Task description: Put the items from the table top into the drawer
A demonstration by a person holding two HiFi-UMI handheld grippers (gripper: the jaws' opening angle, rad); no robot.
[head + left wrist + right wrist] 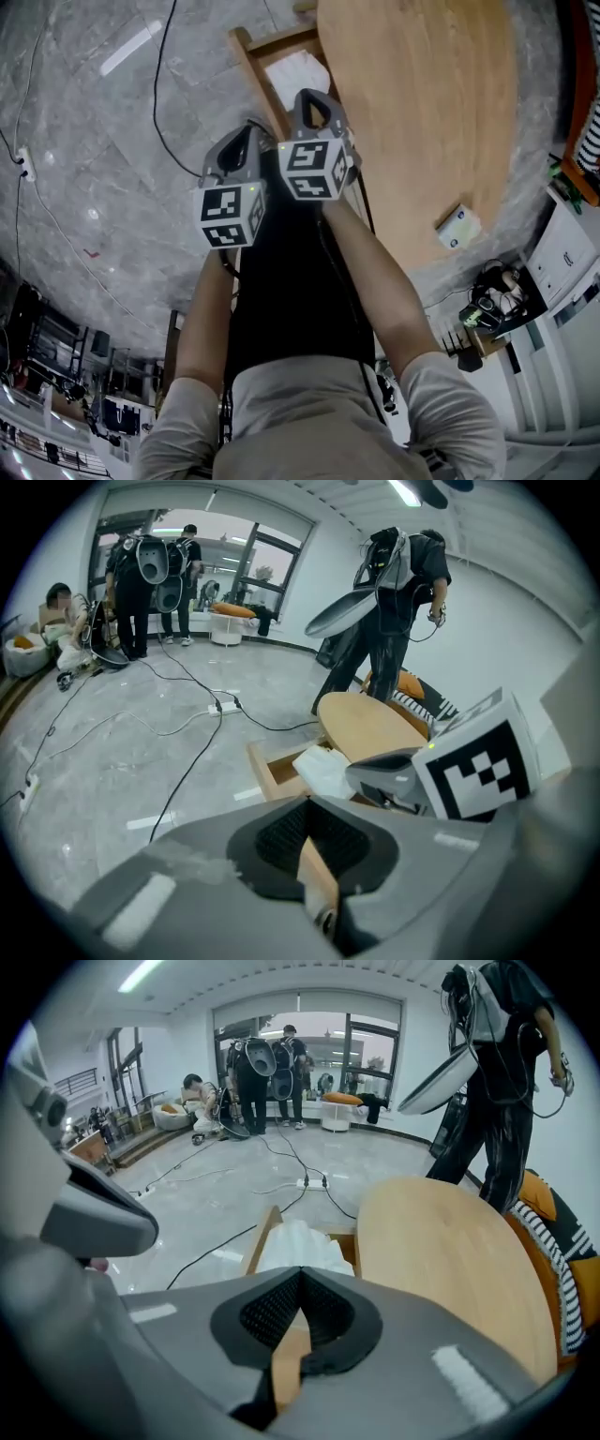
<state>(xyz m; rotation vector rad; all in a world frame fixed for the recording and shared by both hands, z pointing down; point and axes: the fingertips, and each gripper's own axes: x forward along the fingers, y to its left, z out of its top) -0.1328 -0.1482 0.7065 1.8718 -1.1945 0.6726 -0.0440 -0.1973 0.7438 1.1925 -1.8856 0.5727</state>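
Left gripper point(246, 136) sits just left of the right gripper point(314, 101), a touch behind it. Dead ahead of both tips: the open drawer point(255, 66), a crumpled bundle point(298, 73) lying in it. Table point(422, 112) off to the right gripper's right, with a small box point(458, 228) on its near edge. Cable point(167, 112) trails left.

Ceiling strip lights point(141, 974) are throwing a cool, even brightness over the room, and daylight is coming in through the far windows point(370, 1040). The polished floor point(141, 724) is giving back a pale sheen, with faint shadows. The wide lenses are bending straight lines and blackening the corners. Up close, the left gripper point(307, 808) and right gripper point(298, 1274) are looking soft.
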